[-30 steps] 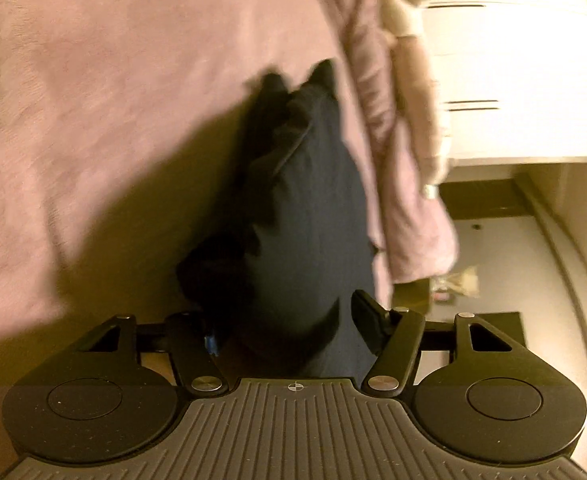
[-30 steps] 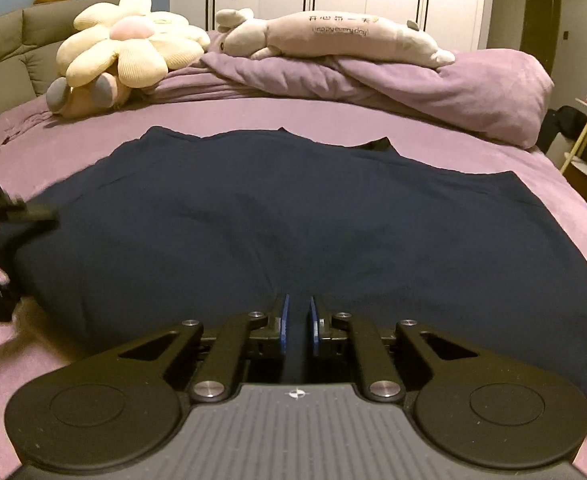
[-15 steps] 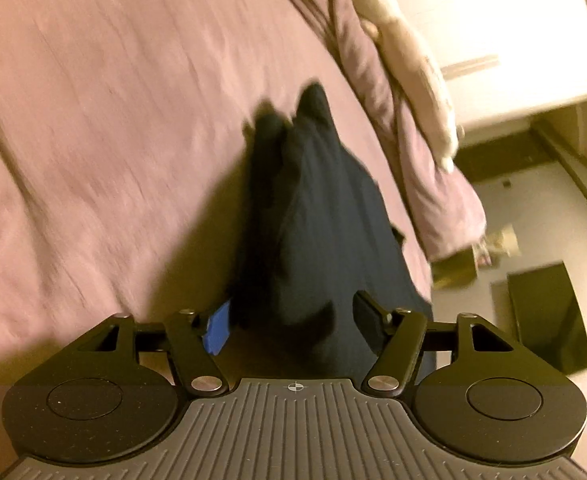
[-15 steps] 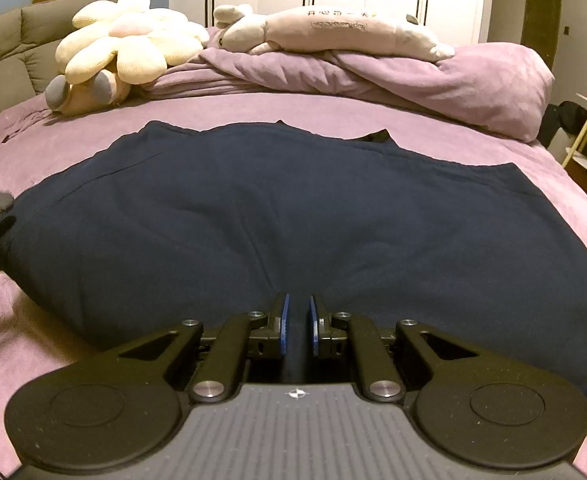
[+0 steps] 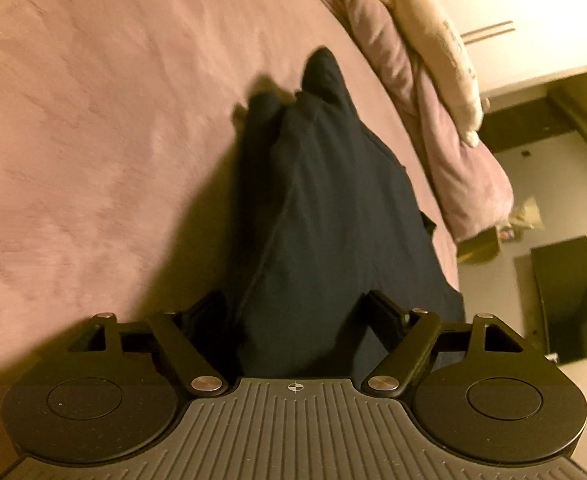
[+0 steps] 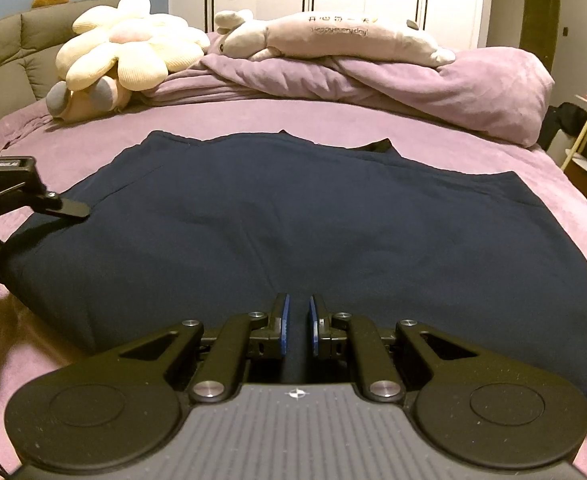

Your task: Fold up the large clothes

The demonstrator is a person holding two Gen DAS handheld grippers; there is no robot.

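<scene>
Since a second ago: left gripper [image 5: 298, 312] has rolled and shifted, so the garment's near end now sits square between its fingers; its jaws are opening, cloth between them but not pinched. Right gripper unmoved.

Bed [image 6: 73, 148]: purple cover, fills both views.

Duvet [image 6: 473, 88]: purple, heaped along the far side of the bed.

Garment [image 6: 293, 216]: dark navy, spread flat and wide on the bed, its near hem under the right gripper.

Long plush animal [image 6: 333, 36]: pale, lying atop the duvet.

Flower cushion [image 6: 133, 48]: cream, at the far left, against a grey headboard [image 6: 9, 48].

Right gripper [image 6: 297, 328]: blue pads nearly together, clamped on the garment's near edge.
</scene>
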